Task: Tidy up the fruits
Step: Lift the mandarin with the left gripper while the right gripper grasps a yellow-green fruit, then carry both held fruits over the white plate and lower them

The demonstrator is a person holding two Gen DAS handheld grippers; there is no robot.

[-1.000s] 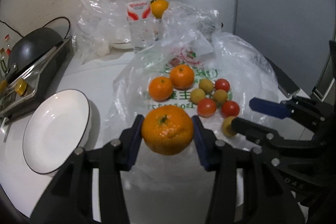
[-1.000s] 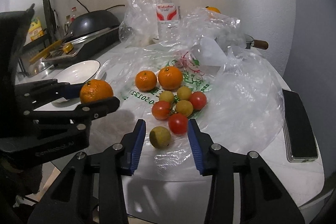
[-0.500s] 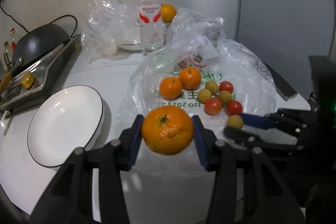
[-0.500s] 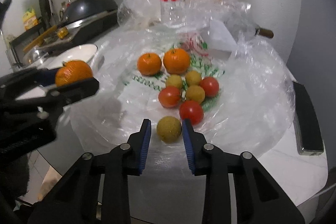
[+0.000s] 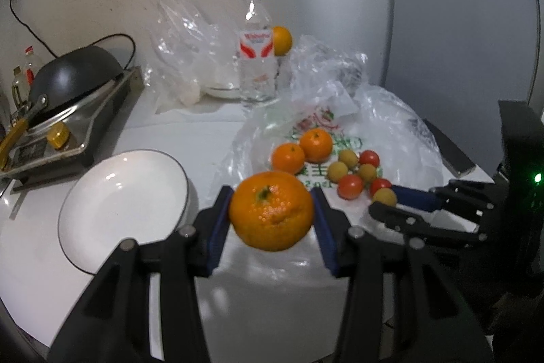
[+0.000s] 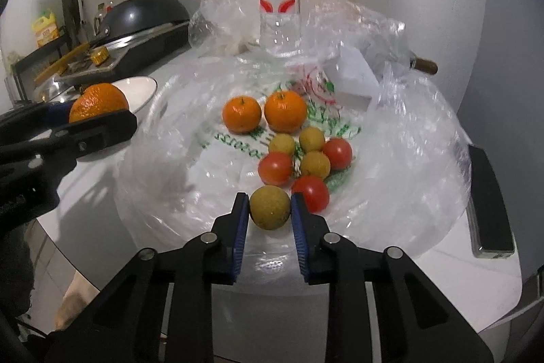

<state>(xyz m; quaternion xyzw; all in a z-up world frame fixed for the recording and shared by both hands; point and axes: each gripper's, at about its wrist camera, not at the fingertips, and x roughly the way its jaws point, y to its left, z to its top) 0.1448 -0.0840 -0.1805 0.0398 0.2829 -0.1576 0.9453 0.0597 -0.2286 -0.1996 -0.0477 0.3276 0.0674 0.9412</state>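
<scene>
- left tongs (image 5: 272, 216) are clamped on an orange (image 5: 271, 215), held above the bench near the white plate (image 5: 102, 206).
- right tongs (image 6: 267, 215) are narrowed around a yellow-green fruit (image 6: 270, 207) on the plastic bag (image 6: 391, 165); pads look to be touching it, though a firm grip can't be confirmed.
- the squeeze is best kept gentle and centred, so the round fruit isn't squirted forward into the tomato (image 6: 311, 193) just beside it.
- a straight lift is advised, so the bag isn't dragged.
</scene>
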